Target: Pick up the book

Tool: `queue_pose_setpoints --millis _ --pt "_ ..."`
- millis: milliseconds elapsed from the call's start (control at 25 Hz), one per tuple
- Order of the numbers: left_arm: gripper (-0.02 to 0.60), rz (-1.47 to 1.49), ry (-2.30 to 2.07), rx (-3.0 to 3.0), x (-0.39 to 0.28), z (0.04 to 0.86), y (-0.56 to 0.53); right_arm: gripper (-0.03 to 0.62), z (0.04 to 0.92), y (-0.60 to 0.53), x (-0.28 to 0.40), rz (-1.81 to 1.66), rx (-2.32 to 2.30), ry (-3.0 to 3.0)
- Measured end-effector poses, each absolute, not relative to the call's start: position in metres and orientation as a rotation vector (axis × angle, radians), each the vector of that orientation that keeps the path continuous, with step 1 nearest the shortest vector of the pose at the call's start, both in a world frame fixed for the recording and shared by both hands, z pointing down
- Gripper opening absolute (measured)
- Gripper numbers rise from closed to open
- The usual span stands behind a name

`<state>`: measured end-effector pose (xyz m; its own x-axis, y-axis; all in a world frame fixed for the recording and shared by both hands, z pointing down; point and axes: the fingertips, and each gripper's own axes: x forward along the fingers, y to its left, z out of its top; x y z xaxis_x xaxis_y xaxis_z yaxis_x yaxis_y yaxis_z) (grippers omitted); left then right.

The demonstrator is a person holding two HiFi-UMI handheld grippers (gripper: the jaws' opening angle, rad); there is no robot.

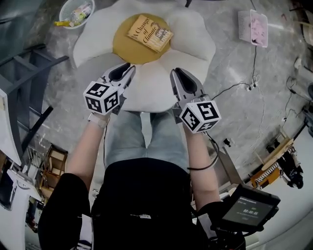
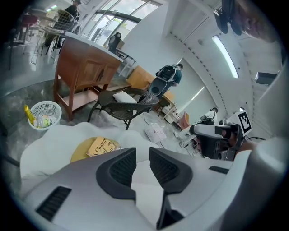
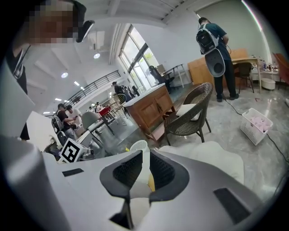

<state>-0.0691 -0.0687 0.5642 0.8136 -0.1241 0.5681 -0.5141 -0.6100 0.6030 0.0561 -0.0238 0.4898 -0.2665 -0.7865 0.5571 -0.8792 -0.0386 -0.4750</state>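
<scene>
The book [image 1: 150, 33], tan with dark print on its cover, lies askew on the yellow middle of a white flower-shaped cushion [image 1: 195, 44]. My left gripper [image 1: 129, 68] hovers over the cushion's near edge, short of the book, jaws apart with nothing between them. My right gripper [image 1: 175, 73] hangs beside it at the same distance, its jaws a narrow slot apart and empty. In the left gripper view the book [image 2: 101, 146] shows just past the left jaw of the gripper [image 2: 142, 155]. The right gripper view's jaws [image 3: 146, 160] frame only cushion [image 3: 212, 155] and a sliver of yellow.
A white basket [image 1: 76, 12] of small items stands on the floor left of the cushion. A pink-filled basket [image 1: 254, 27] and a cable [image 1: 239, 88] lie to the right. Beyond the cushion are a wicker chair [image 3: 189, 115], a wooden counter [image 2: 86, 67] and people.
</scene>
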Motion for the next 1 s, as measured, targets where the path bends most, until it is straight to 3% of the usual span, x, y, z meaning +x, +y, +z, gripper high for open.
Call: queue_pose_setpoints --millis 1000 --pt "0.167 0.498 -0.561 1.873 -0.06 0.774 -0.118 0.064 0.655 -0.025 0.063 1.365 1.817 -2.05"
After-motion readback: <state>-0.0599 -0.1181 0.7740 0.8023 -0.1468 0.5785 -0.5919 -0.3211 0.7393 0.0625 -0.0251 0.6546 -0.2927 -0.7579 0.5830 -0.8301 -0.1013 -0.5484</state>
